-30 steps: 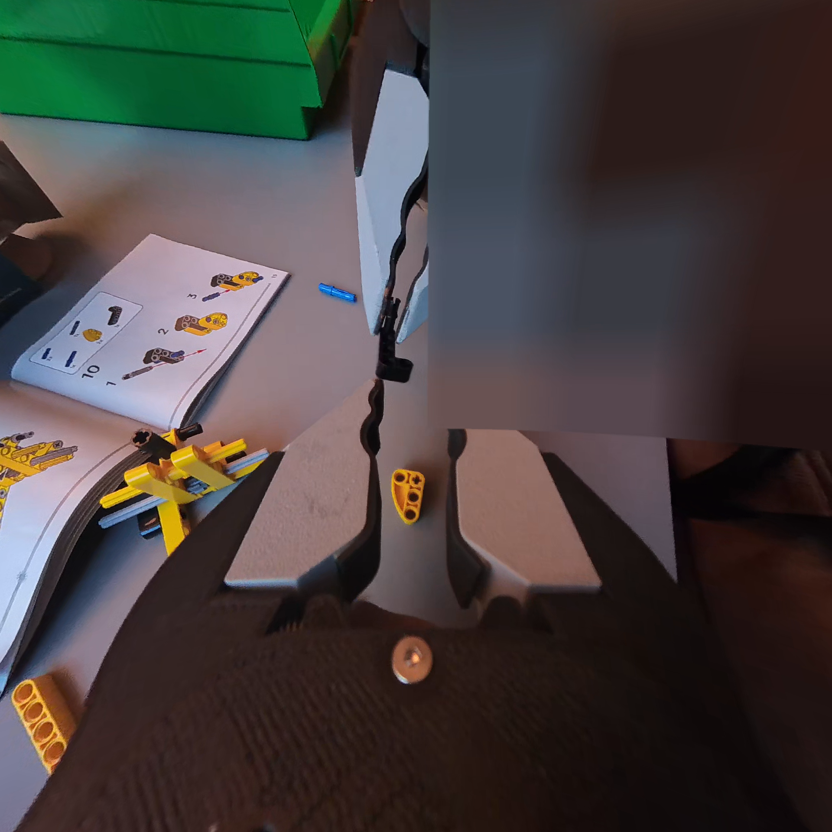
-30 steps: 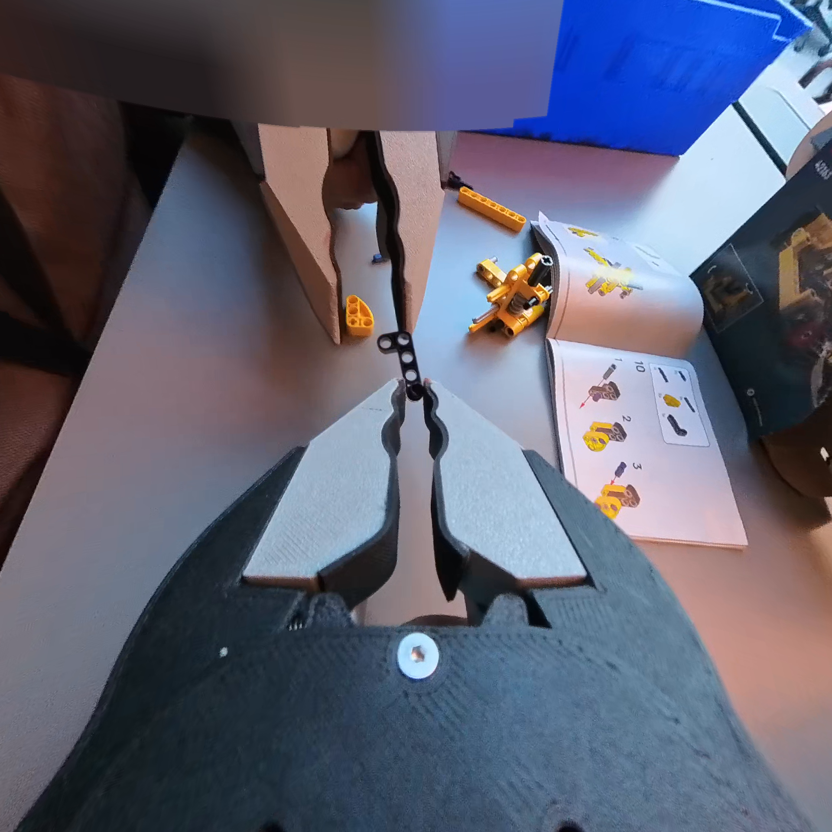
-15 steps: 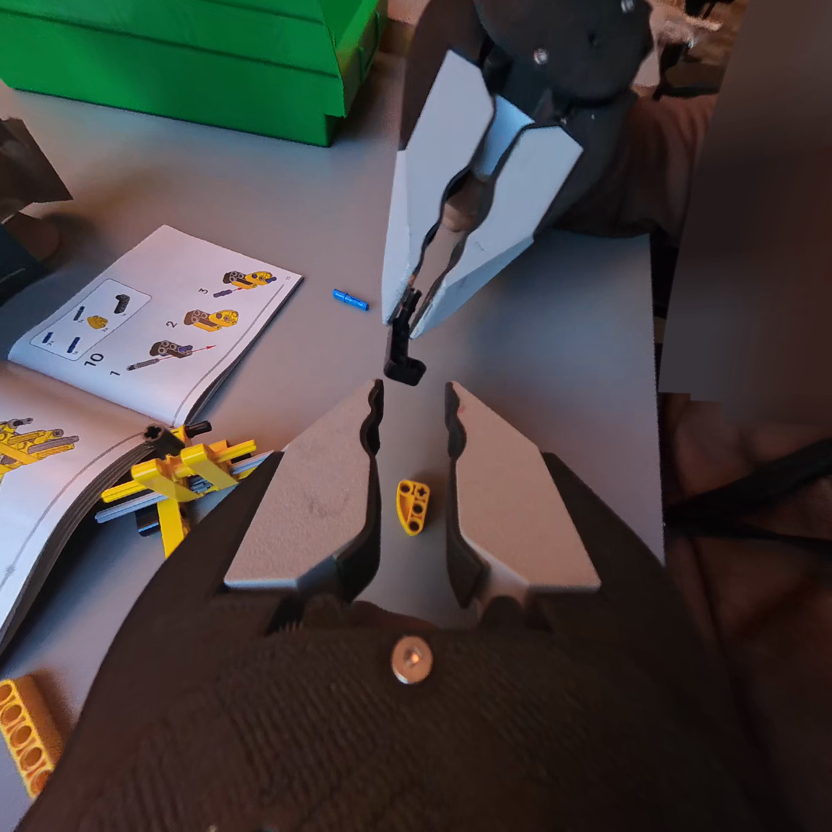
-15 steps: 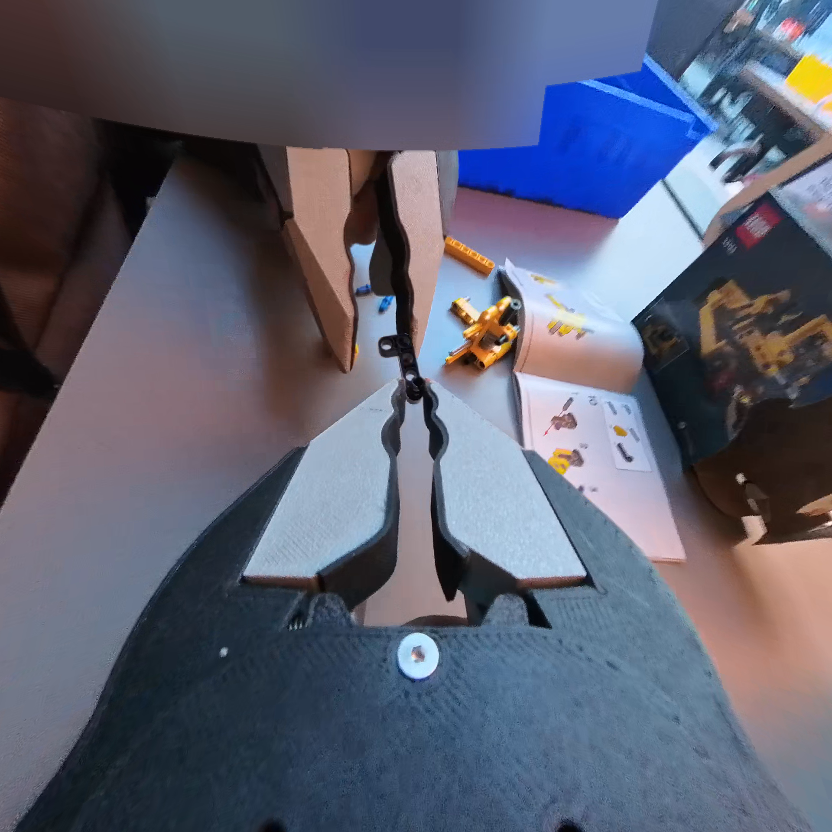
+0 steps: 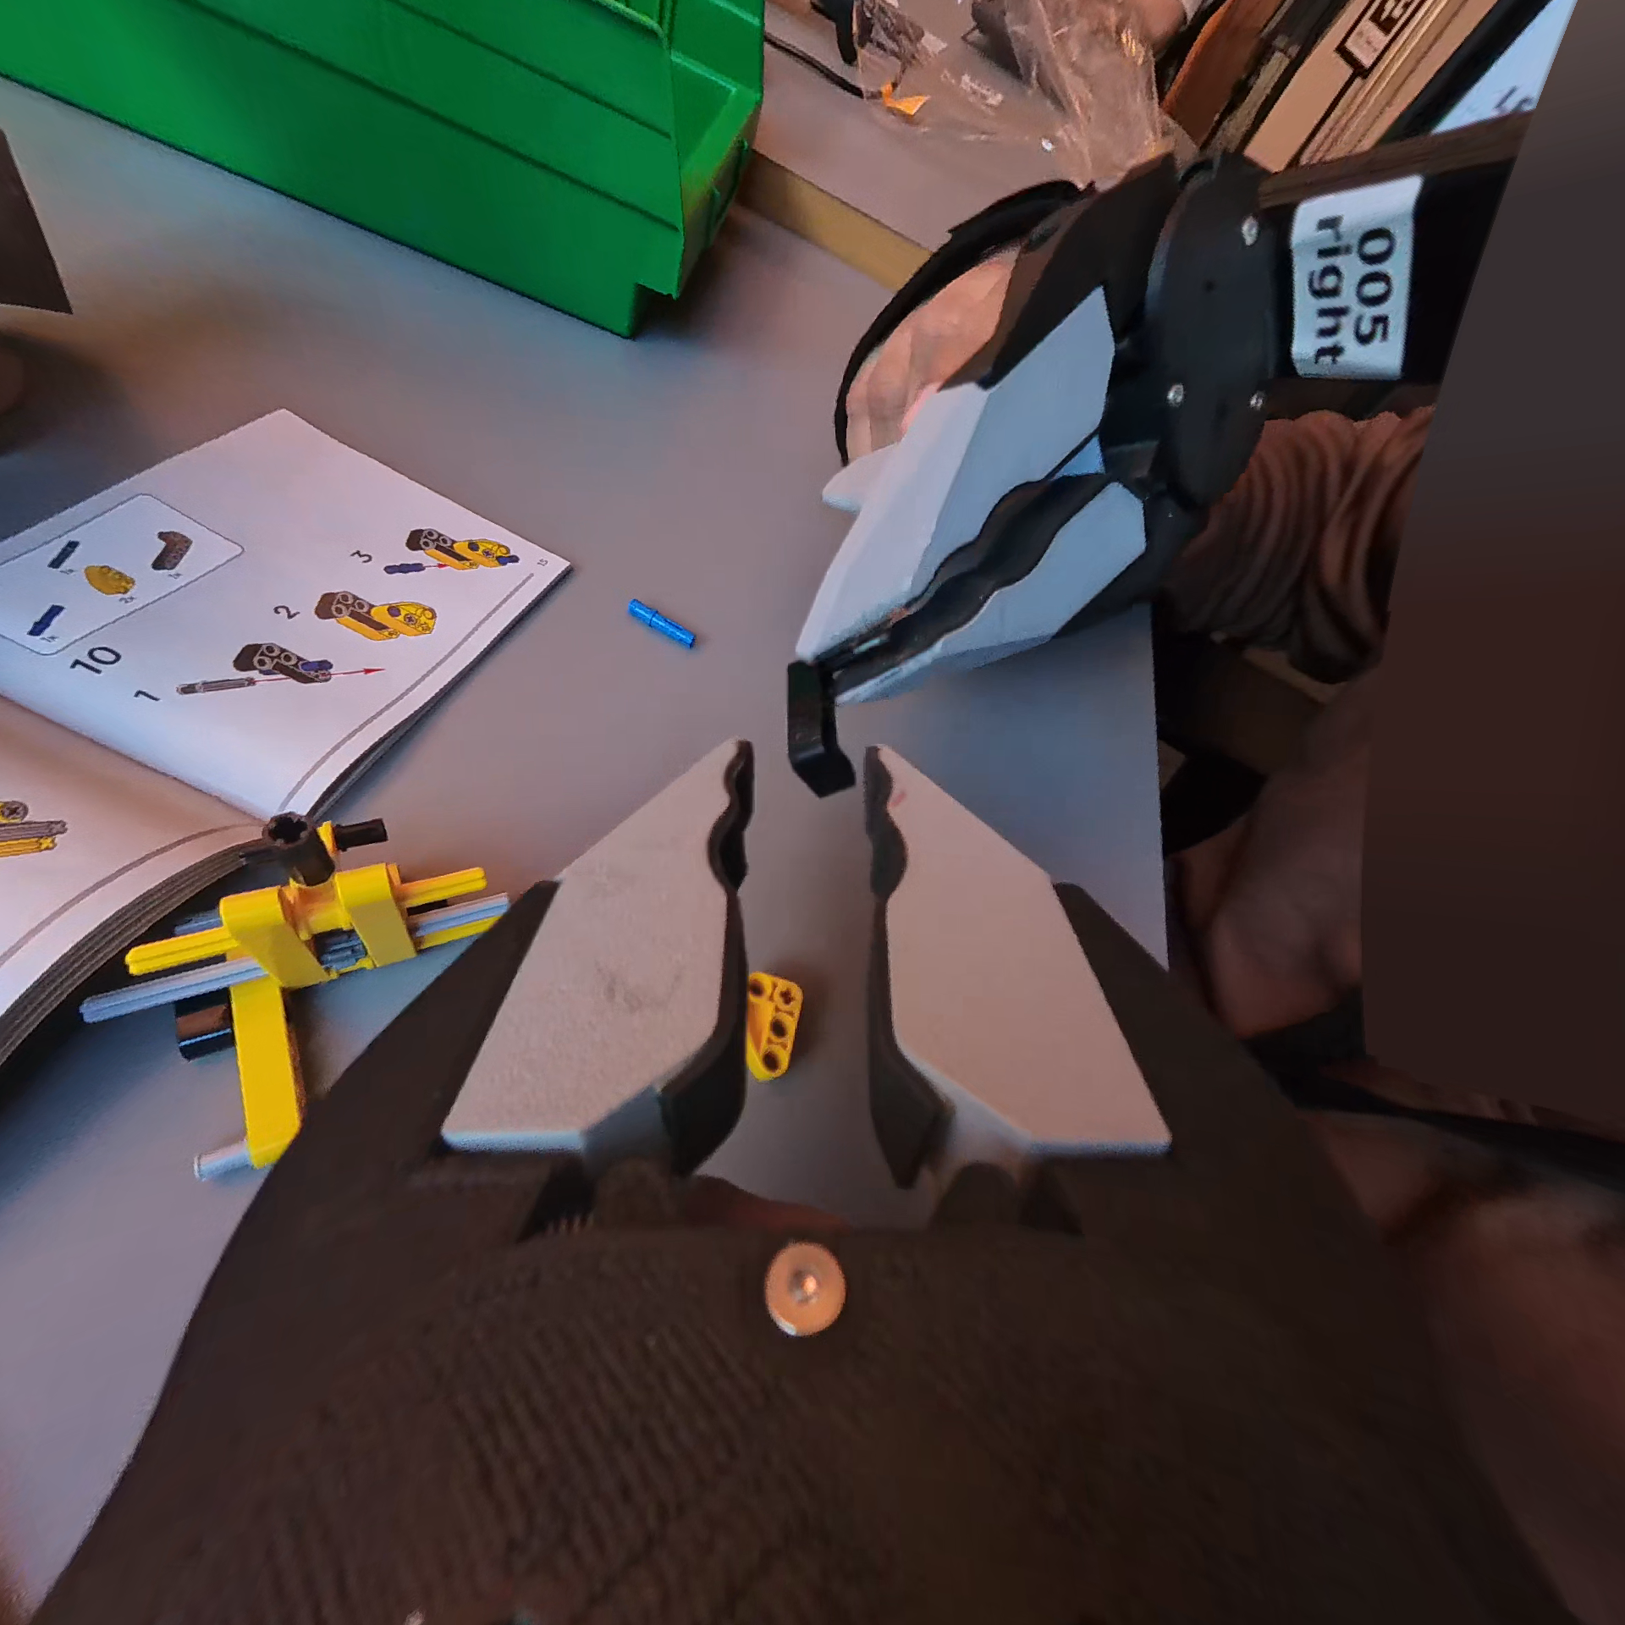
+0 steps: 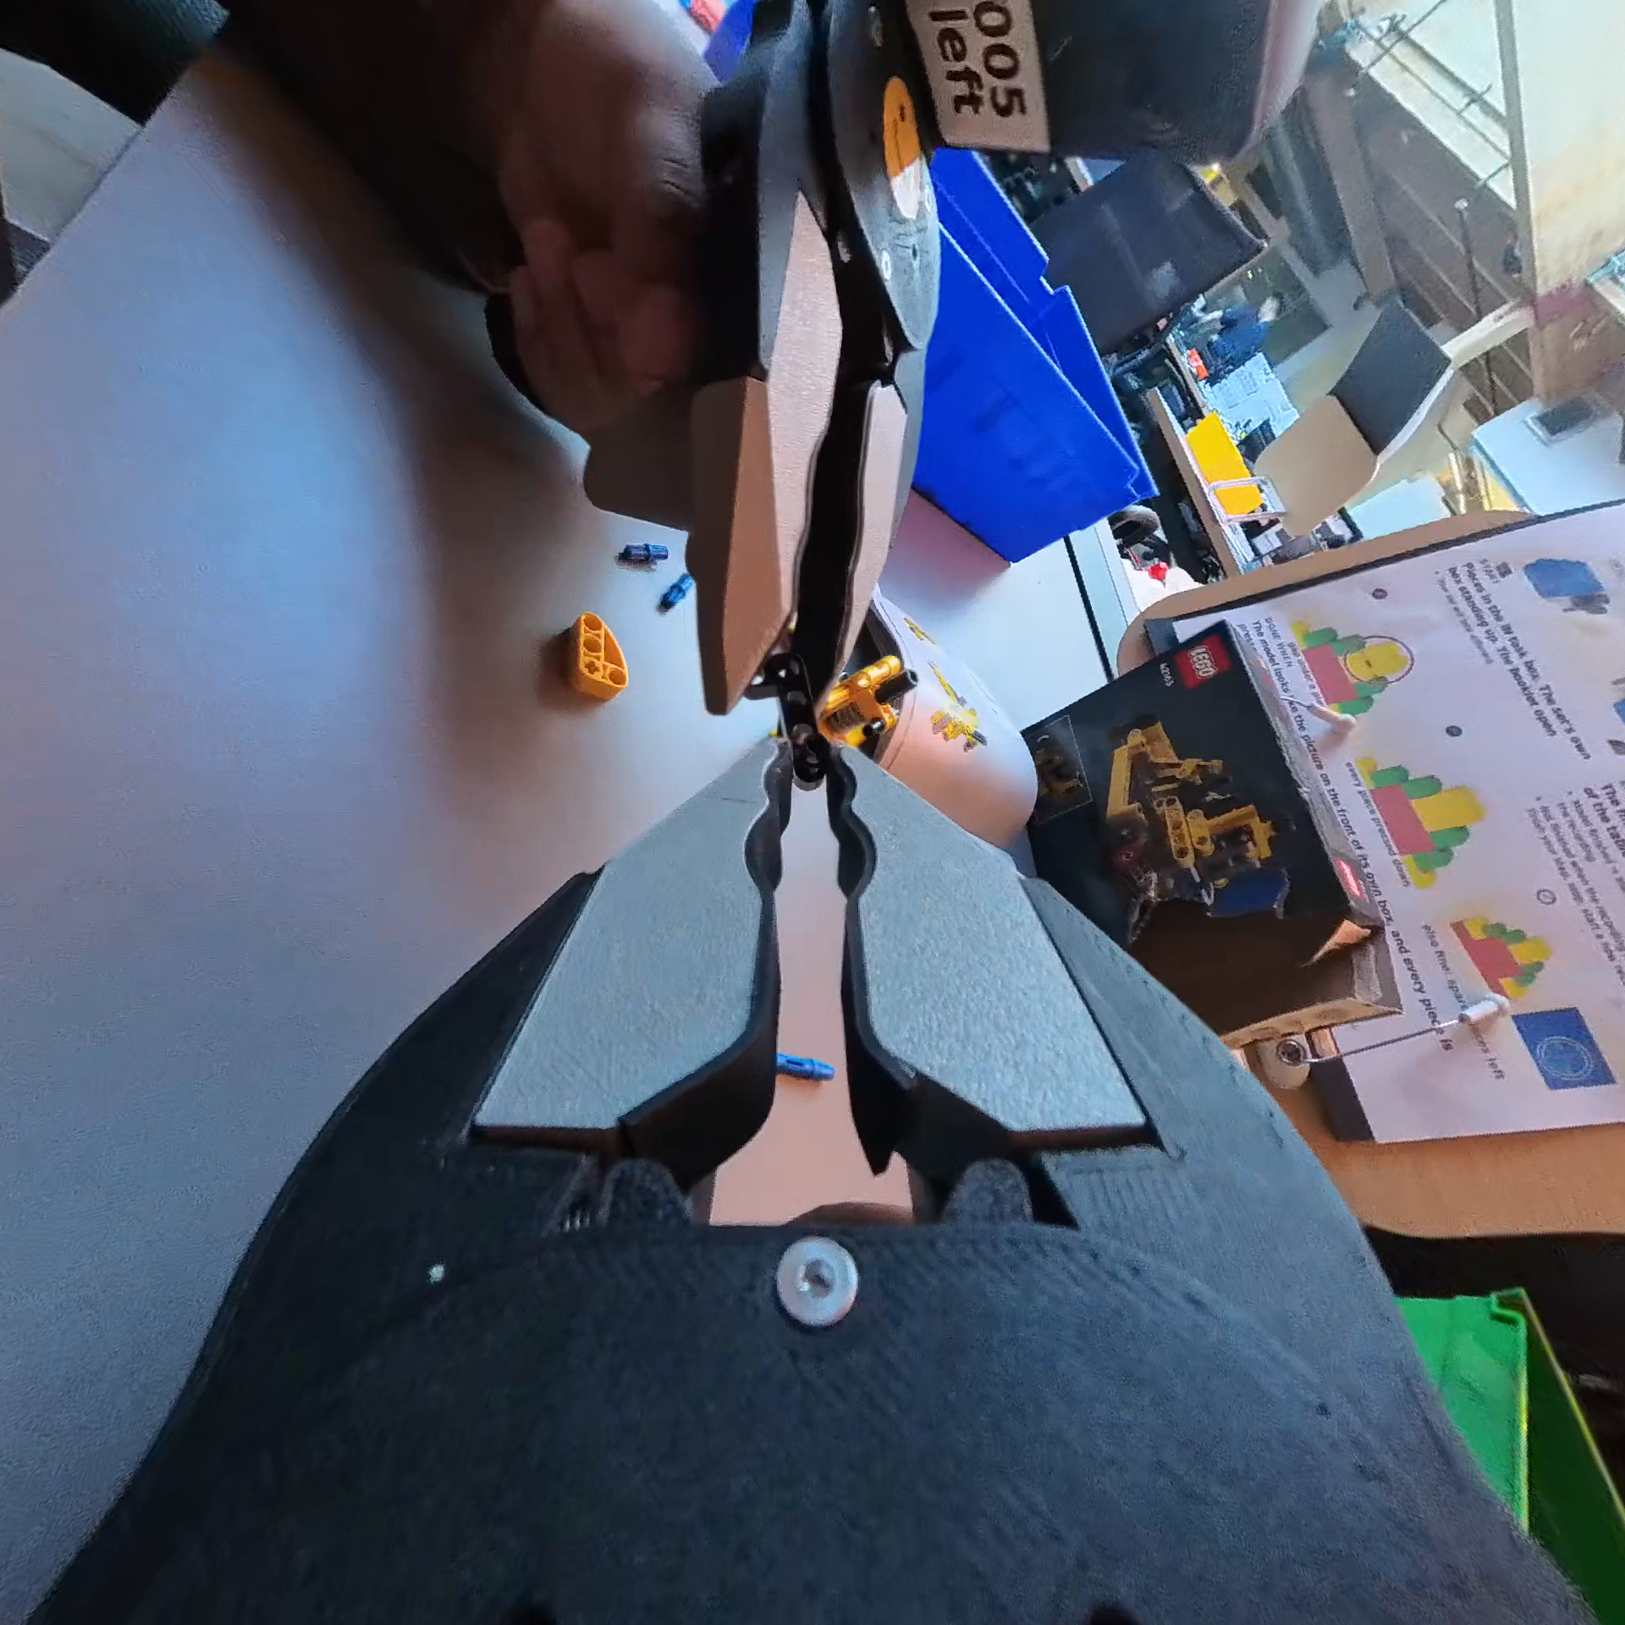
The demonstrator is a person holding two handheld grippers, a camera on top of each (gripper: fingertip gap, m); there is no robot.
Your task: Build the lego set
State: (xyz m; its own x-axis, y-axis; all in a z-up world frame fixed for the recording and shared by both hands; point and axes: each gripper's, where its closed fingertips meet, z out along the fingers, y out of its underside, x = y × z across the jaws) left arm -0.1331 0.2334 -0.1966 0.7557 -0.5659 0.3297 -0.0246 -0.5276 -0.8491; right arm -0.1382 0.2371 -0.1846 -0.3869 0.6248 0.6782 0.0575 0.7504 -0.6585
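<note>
While the black beam [image 5: 813, 734] is being pinched by the right gripper [image 6: 805, 774], the left gripper [image 5: 807, 783] is being held open, empty; a handover grasp is likely needed.

My left gripper [image 5: 807, 774] is spread, its gap blocked at the tips by the black bent beam [image 5: 813, 734] my right gripper [image 5: 827, 673] pinches. Bare table [image 5: 1011, 756] far right — passable. Left: yellow assembly [image 5: 290, 950] and open booklet [image 5: 264, 615] in the way; green bin [image 5: 422, 132] walls far left.
</note>
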